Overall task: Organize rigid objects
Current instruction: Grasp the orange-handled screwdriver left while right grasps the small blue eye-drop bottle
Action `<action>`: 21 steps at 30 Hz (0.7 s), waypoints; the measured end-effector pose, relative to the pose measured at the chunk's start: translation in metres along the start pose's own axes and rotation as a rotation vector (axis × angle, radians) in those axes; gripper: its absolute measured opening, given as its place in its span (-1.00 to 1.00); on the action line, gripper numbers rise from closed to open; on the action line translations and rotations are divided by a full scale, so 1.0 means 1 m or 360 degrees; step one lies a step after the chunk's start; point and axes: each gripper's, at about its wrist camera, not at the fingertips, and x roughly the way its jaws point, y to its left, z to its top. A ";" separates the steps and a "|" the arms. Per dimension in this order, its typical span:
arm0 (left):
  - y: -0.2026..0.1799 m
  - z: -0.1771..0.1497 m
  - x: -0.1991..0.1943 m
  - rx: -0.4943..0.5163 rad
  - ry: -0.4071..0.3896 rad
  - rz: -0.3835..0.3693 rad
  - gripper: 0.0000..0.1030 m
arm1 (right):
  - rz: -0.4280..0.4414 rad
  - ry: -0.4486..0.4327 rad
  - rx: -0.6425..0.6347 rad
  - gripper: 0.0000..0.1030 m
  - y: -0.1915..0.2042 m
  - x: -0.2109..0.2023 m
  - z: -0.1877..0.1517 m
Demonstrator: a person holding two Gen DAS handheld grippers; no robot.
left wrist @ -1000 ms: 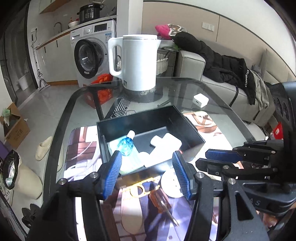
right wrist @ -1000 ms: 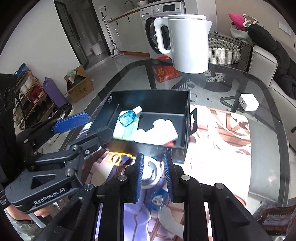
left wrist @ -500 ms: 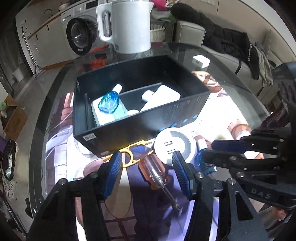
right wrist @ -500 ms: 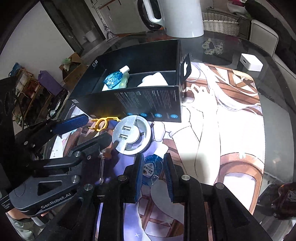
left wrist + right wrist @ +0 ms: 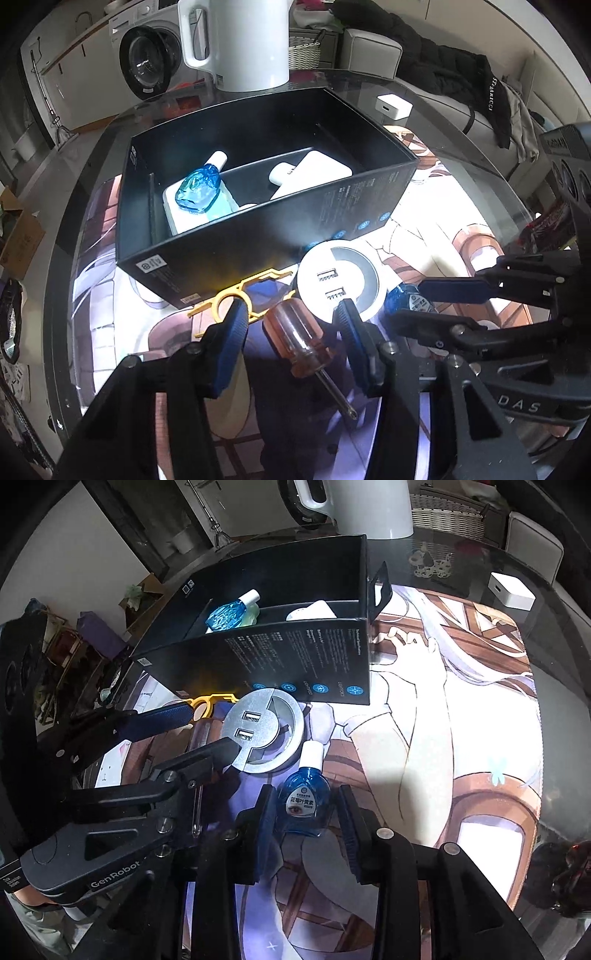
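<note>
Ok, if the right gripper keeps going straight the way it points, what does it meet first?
Probably the blue eye-drop bottle lying between the open right gripper fingers; beyond it, the round USB hub. Depth is uncertain.

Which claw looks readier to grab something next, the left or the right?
Probably the right claw: its open fingers already flank the blue eye-drop bottle. The open left claw only hovers around the screwdriver handle.

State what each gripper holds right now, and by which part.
Nothing is held. The left gripper is open around the screwdriver handle; the right gripper is open, its fingers flanking the blue bottle body without visible contact.
</note>
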 end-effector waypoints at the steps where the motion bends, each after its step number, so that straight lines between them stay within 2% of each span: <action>1: 0.001 0.000 0.000 -0.0007 0.0003 -0.0008 -0.05 | -0.0003 -0.0003 0.0003 -0.33 0.000 0.000 0.000; 6: 0.012 -0.004 -0.003 -0.0061 0.0031 -0.0024 -0.07 | -0.0014 -0.0009 0.0028 -0.33 -0.010 -0.005 0.001; 15: 0.002 -0.001 0.004 -0.0006 0.0045 -0.0018 -0.10 | -0.0018 0.0004 0.0004 -0.33 -0.006 -0.003 0.000; 20: -0.010 -0.004 0.015 0.0070 0.0097 0.0027 -0.50 | -0.0015 -0.0002 -0.0001 -0.33 -0.004 -0.003 -0.002; 21: -0.010 -0.004 0.015 0.0080 0.0099 0.0034 -0.51 | -0.0018 -0.0005 -0.0004 -0.33 -0.004 -0.003 -0.002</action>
